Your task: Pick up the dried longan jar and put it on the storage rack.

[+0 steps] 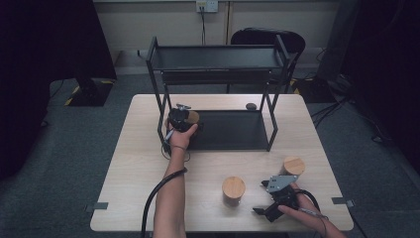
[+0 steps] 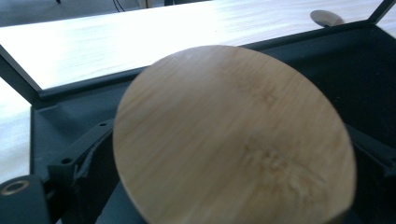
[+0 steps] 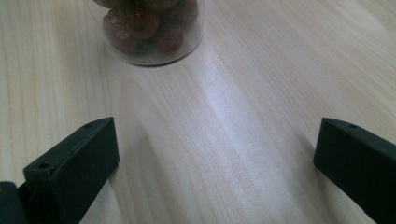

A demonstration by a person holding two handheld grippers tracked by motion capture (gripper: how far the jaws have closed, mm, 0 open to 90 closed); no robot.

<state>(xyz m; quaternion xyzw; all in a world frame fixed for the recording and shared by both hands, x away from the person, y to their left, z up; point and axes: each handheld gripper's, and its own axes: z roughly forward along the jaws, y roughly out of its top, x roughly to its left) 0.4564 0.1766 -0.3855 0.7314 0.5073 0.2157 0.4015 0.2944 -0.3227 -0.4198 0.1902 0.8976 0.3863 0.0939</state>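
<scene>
Pale wooden table (image 1: 148, 163), black rack (image 1: 218, 130) at its back edge. Left gripper (image 1: 179, 119) stands released around a lidded jar (image 1: 192, 117) at the lower shelf's left end. Glass, probably weighty and slick: grip the body below the lid. Right gripper (image 1: 267, 208) gapes empty near the front edge.

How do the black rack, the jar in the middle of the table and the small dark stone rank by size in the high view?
1. black rack
2. jar
3. small dark stone, farthest from the camera, yet plainly smallest
</scene>
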